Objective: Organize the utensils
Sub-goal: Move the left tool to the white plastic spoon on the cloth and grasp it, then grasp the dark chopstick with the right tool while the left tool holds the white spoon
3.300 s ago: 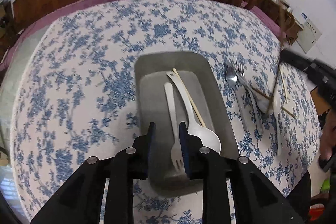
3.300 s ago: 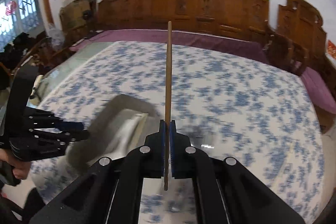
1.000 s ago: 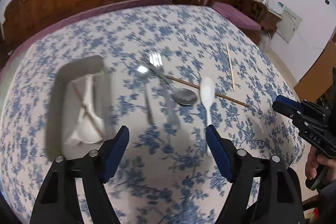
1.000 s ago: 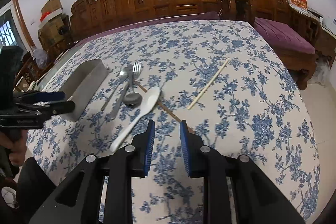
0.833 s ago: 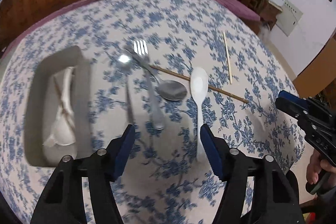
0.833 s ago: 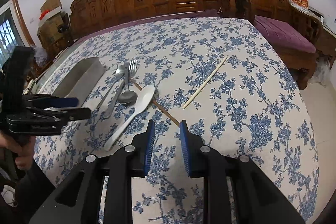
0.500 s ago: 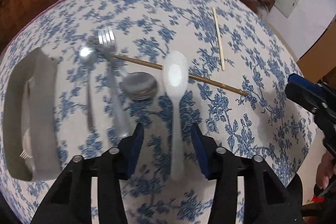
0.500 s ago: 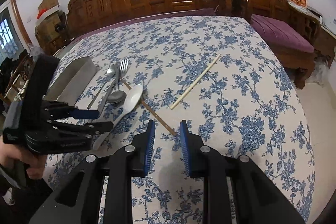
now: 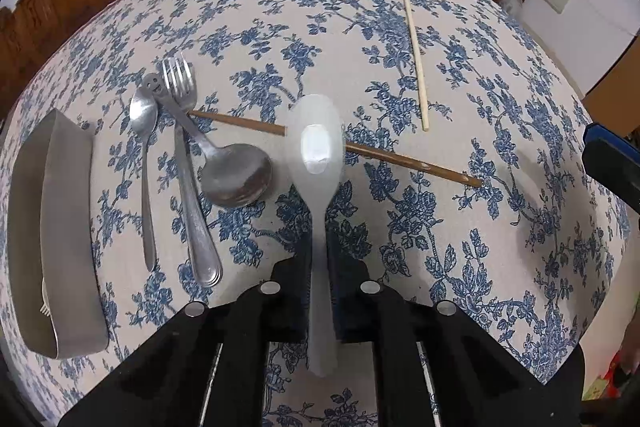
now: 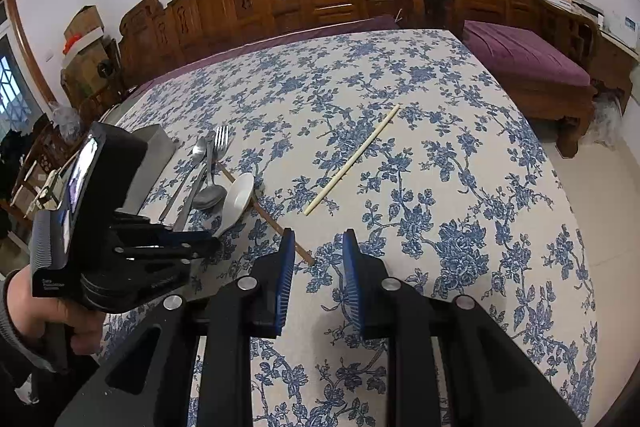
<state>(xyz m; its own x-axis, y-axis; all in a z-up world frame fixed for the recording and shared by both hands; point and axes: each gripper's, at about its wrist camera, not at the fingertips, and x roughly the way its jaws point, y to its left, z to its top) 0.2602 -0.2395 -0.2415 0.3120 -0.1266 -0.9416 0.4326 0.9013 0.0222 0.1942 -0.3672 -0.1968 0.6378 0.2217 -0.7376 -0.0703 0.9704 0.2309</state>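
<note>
left gripper (image 9: 319, 267) clamped on white spoon (image 9: 318, 163) handle, right gripper (image 10: 318, 263) parted, empty

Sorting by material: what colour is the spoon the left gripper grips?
White spoon, clearest in the left wrist view.

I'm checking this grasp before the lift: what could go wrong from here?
The left gripper pinches only the thin handle of the white spoon, so the heavy bowl may swivel or slip. The bowl overlaps the brown chopstick and sits close to the big metal spoon; lifting could nudge either.
</note>
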